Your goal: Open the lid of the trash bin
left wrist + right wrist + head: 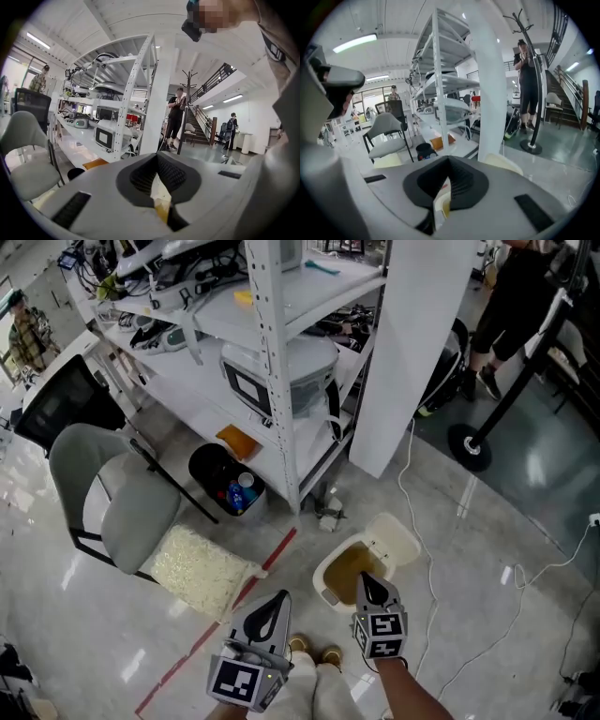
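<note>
The cream trash bin point(342, 568) has its lid point(396, 538) flipped open. The right claw point(367, 581) is just by it and the left claw point(277, 601) is near it, both clenched on nothing.

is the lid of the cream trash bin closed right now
No, the lid of the cream round trash bin is tipped back, its brownish inside exposed.

We find bare floor point(473, 610) to the right of the trash bin point(324, 577), crossed only by a thin white cable point(403, 481). On the far side the shelf rack point(279, 381) and a white panel point(412, 352) block us. To the left stand a cushion point(200, 568) and a chair point(117, 498).
</note>
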`<state>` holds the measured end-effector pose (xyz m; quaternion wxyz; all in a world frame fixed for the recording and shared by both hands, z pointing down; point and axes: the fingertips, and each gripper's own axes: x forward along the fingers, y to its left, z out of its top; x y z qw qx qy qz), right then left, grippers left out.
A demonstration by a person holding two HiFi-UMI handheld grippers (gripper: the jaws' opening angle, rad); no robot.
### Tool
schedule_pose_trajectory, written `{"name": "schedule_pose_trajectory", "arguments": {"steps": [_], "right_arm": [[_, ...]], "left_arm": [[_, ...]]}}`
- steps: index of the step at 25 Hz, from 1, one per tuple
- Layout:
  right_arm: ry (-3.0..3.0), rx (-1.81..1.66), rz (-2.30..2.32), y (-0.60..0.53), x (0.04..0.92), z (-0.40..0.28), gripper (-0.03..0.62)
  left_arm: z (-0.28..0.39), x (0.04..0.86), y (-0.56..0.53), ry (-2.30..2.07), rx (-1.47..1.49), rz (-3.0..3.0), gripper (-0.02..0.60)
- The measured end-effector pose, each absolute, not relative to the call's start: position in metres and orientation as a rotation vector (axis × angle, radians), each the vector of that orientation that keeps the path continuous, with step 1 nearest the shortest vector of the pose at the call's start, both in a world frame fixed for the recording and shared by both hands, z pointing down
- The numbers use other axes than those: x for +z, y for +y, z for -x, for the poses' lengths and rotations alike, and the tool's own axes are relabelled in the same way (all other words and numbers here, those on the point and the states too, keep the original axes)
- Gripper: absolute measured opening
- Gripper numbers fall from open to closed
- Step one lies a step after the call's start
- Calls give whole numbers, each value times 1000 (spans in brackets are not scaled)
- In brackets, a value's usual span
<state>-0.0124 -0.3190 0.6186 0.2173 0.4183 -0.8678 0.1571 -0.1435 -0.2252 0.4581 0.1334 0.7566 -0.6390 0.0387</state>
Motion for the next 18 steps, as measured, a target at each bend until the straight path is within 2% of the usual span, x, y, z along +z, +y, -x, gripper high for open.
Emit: {"name": "schedule_pose_trajectory", "arguments": {"steps": [7,18], "right_arm": [[-2616,329,-1175,-313,473,7,32],[-2799,140,-1100,-265,347,7,31]], "left_arm": [[121,376,-221,-1776,115,-2254,-1],[99,299,-215,-1788,44,-2398,-2]]}}
